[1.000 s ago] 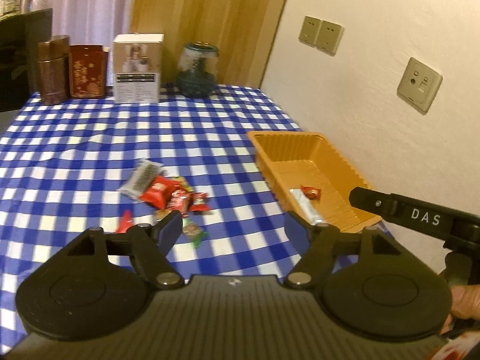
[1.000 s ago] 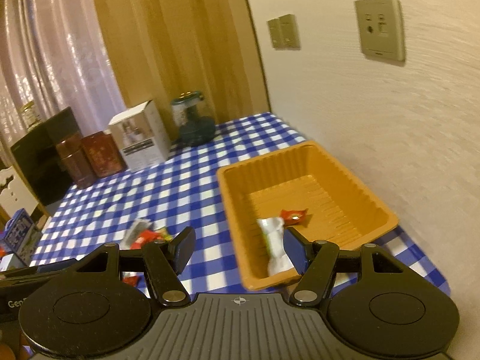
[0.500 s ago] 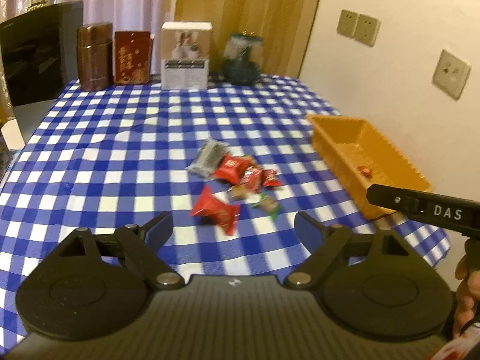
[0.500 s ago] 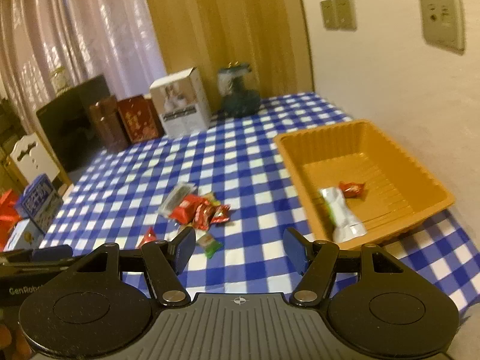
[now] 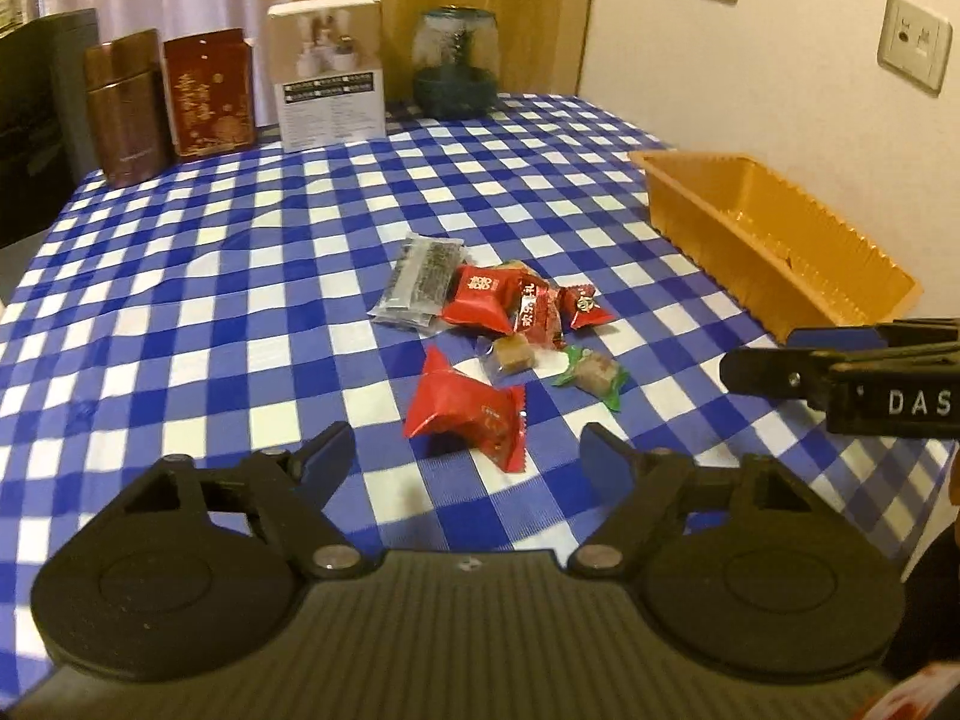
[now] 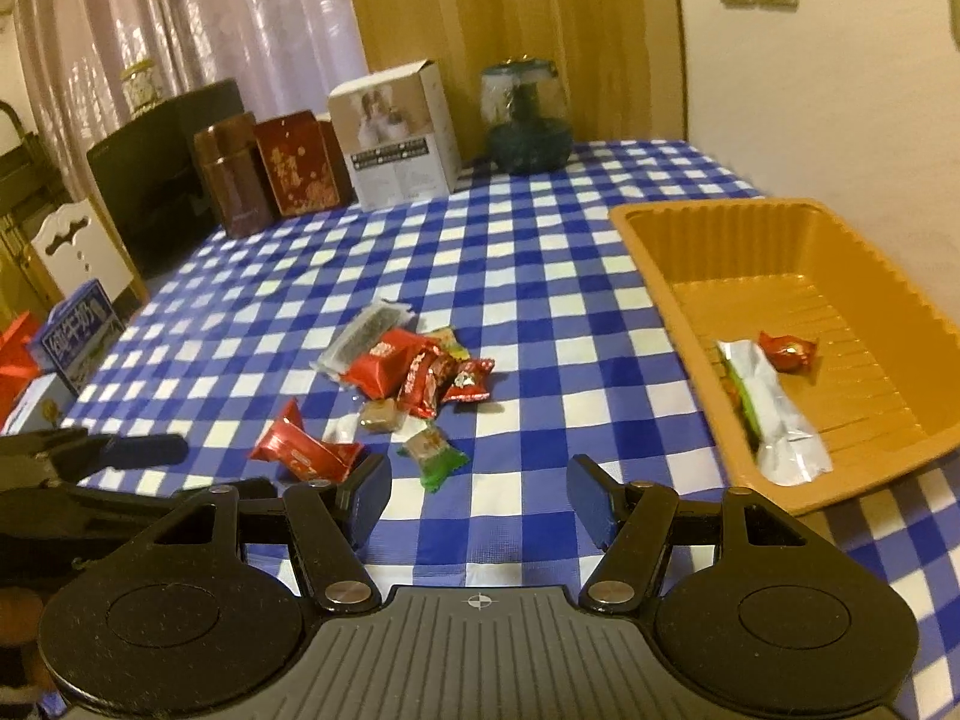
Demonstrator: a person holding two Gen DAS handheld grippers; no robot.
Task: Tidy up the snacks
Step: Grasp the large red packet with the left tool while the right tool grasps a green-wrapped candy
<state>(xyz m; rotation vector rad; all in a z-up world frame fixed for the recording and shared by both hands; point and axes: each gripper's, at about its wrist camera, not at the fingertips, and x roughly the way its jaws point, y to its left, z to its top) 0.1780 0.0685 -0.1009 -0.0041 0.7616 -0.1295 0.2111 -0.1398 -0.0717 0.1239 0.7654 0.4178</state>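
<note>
A pile of wrapped snacks lies mid-table: a grey packet (image 5: 420, 281), red packets (image 5: 485, 299), a brown candy (image 5: 512, 355) and a green-wrapped candy (image 5: 591, 375). A red packet (image 5: 465, 411) lies nearest, just ahead of my open, empty left gripper (image 5: 467, 461). The orange tray (image 6: 654, 252) at the right holds a silver-green bar (image 6: 774, 414) and a small red candy (image 6: 787, 350). My right gripper (image 6: 480, 495) is open and empty, above the table's front edge, with the green-wrapped candy (image 6: 433, 455) just ahead of it. The tray also shows in the left wrist view (image 5: 708, 228).
Along the table's back edge stand a brown tin (image 5: 123, 114), a red box (image 5: 209, 93), a white box (image 5: 329, 69) and a dark glass jar (image 5: 456, 60). The wall (image 5: 780, 60) runs along the right side. Boxes (image 6: 78, 330) sit off the table's left.
Both grippers have pulled back and turned left from the tray toward the snack pile. The pile now lies straight ahead of both. Both stay open.
</note>
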